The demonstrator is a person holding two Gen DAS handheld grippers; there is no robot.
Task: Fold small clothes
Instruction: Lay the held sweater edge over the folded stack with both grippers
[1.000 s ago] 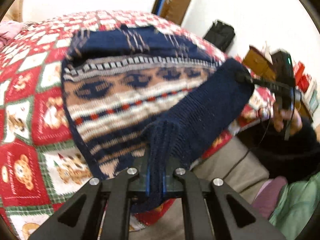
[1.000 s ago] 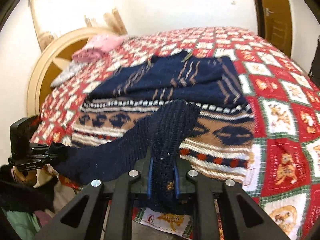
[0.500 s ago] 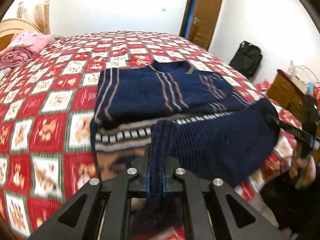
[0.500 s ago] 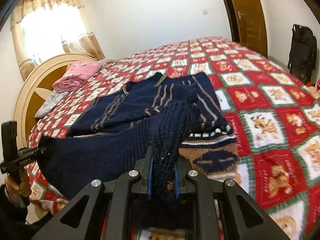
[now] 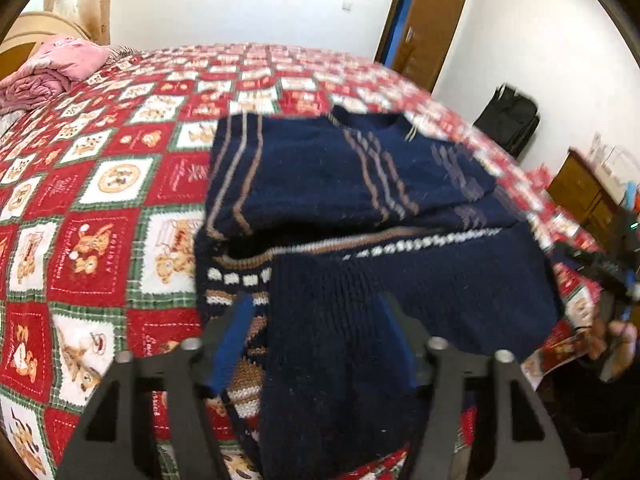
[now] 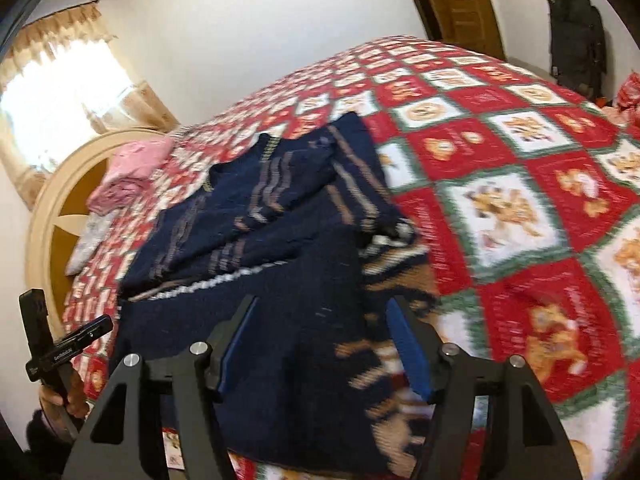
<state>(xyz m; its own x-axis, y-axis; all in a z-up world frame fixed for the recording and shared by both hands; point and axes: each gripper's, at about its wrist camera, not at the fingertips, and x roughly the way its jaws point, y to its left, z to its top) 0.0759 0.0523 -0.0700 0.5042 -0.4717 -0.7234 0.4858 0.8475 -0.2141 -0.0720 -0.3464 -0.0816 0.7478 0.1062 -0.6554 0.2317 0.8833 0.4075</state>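
Note:
A navy knit sweater (image 5: 340, 168) with tan stripes and a patterned band lies on the red checked quilt (image 5: 100, 184), its ribbed lower hem (image 5: 400, 304) folded up over the body. My left gripper (image 5: 320, 320) hangs over the hem's left end. Its jaws are opening and the blue pads stand clear of the knit lying between them. The right wrist view shows the same sweater (image 6: 256, 208). My right gripper (image 6: 324, 324) is over the hem's right end, jaws opening too, with fabric between them but not pinched. Each view catches the other gripper (image 5: 604, 268) (image 6: 68, 344) in a hand.
A pink folded cloth (image 5: 52, 68) and a pale one (image 6: 90, 240) lie by the round wooden headboard (image 6: 44, 216). Beyond the bed are a brown door (image 5: 428, 40), a black bag (image 5: 508, 120) against the wall and a wooden dresser (image 5: 580, 196).
Both grippers carried the pinched hem forward over the sweater's body, then their jaws parted and let the knit go. The hem now rests folded on the sweater.

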